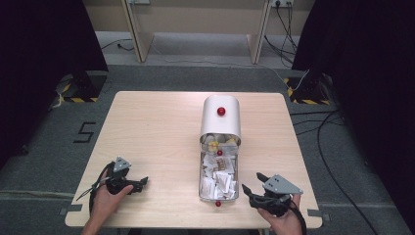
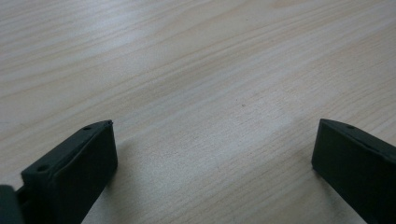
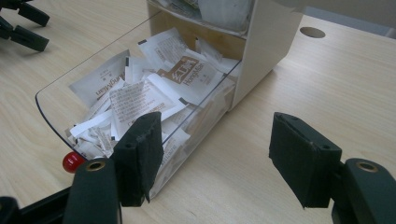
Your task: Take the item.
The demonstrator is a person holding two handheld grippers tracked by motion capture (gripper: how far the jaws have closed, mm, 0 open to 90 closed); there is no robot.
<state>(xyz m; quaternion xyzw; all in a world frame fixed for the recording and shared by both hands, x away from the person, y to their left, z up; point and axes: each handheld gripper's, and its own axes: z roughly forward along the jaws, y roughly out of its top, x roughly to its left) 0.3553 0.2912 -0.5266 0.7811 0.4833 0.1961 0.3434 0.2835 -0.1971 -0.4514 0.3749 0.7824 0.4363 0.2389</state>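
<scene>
Table point(image 1: 147, 127): light wood, square, standing on a grey carpeted floor; dark curtains hang at both sides.

Box point(image 1: 220, 119): white, with a rounded top and a red knob point(image 1: 221, 111) on it, standing right of the table's middle, toward the far half.

Drawer point(image 1: 219, 177): clear plastic, pulled out from the box toward the near edge; a small red knob point(image 3: 72, 161) sits on its near front wall.

Packets point(image 3: 140, 95): white paper sachets with brown print, heaped loosely in the drawer; more show in the box's upper compartment, some yellow.

Left gripper point(image 1: 138, 184): held in the person's left hand point(image 1: 105, 198) at the near left of the table, well apart from the drawer. Its jaws are spread wide with only bare wood between them, as the left gripper view shows.

Right gripper point(image 1: 252, 185): held in the person's right hand point(image 1: 281, 220) at the near right corner, just beside the drawer's near right corner. Its jaws stand wide apart and grip nothing; in the right gripper view one jaw lies in front of the drawer's clear side wall, the other over bare table.

Cables point(image 1: 313, 127): black, trailing over the floor to the right of the table.
</scene>
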